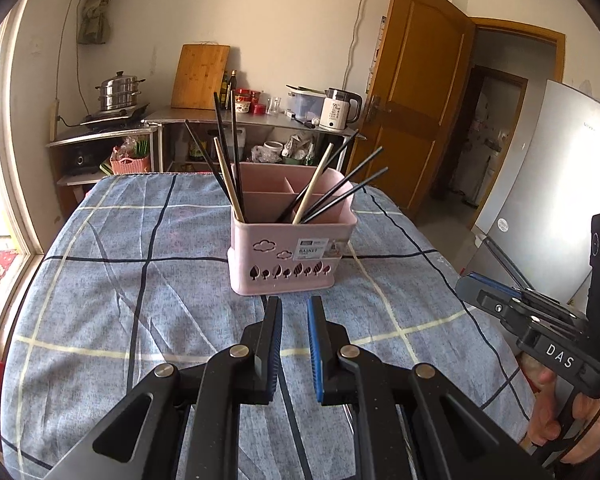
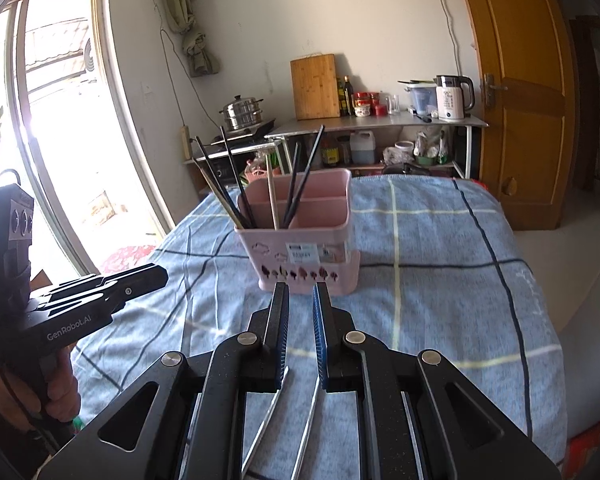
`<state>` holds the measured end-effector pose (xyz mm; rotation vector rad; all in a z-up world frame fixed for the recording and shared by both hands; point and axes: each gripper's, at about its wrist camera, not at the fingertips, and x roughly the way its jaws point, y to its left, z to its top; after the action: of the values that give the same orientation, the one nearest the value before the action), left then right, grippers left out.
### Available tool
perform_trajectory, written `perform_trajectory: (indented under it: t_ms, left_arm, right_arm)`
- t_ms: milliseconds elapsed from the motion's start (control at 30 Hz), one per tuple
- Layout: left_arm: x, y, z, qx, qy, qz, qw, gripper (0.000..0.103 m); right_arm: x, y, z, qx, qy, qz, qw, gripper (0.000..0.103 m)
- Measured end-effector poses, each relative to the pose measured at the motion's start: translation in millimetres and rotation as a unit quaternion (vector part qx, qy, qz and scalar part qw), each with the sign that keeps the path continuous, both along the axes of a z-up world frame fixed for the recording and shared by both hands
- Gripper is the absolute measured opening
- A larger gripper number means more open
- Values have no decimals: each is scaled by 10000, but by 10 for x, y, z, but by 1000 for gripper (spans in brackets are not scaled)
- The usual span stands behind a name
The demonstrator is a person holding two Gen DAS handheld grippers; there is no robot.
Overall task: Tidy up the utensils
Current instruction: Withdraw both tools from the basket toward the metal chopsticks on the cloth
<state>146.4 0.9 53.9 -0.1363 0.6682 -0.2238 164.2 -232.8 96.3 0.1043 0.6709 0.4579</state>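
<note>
A pink utensil basket [image 1: 288,256] with compartments stands on the blue plaid tablecloth [image 1: 140,280]; it also shows in the right wrist view [image 2: 308,256]. Several black and pale wooden chopsticks [image 1: 228,160] lean in its front compartments, seen too in the right wrist view [image 2: 236,184]. My left gripper [image 1: 294,308] is open and empty just in front of the basket. My right gripper [image 2: 301,292] is open and empty, also just short of the basket. Two metal utensil handles [image 2: 276,420] lie on the cloth under the right gripper. A dark stick [image 1: 292,420] lies under the left one.
Behind the table a steel shelf [image 2: 380,124] carries a kettle [image 1: 340,110], jars and a cutting board [image 1: 200,76]. A steamer pot [image 1: 120,92] sits at the left. A wooden door [image 1: 416,92] and a fridge [image 1: 540,168] stand right. A window [image 2: 60,120] is left.
</note>
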Motion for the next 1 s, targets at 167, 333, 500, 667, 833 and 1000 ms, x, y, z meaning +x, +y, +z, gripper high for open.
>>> perform_trajectory:
  t_ms: [167,333,500,667,833,1000]
  left_arm:
    - [-79,-85,-172,-1,188,-43,9998,12]
    - [-108,-124,-397,-41,459,-59,9989,12]
    - [-115,-181,-570,-22,676,-89,9977,12]
    - [-109,-214,-683,-68,836,-127,9964,12]
    - [-79,-223,-784,-114,1004,-159,9948,12]
    - [-35,-251,-871,-185,1165,-210,9928,12]
  right_arm:
    - [-110,-62,-133,5,154,-23,9999,12]
    - [-178,-111,-307,-46,357,-16,9994,12]
    - [-212,-125,-486,-95,591,21,9982,12]
    - [-222,-66,-682,-179,851,151,9961,12]
    - [-213,36,-920,-318,1163,267,9923,12]
    - [-193,127,-1099,-477,1399,379,9883,12]
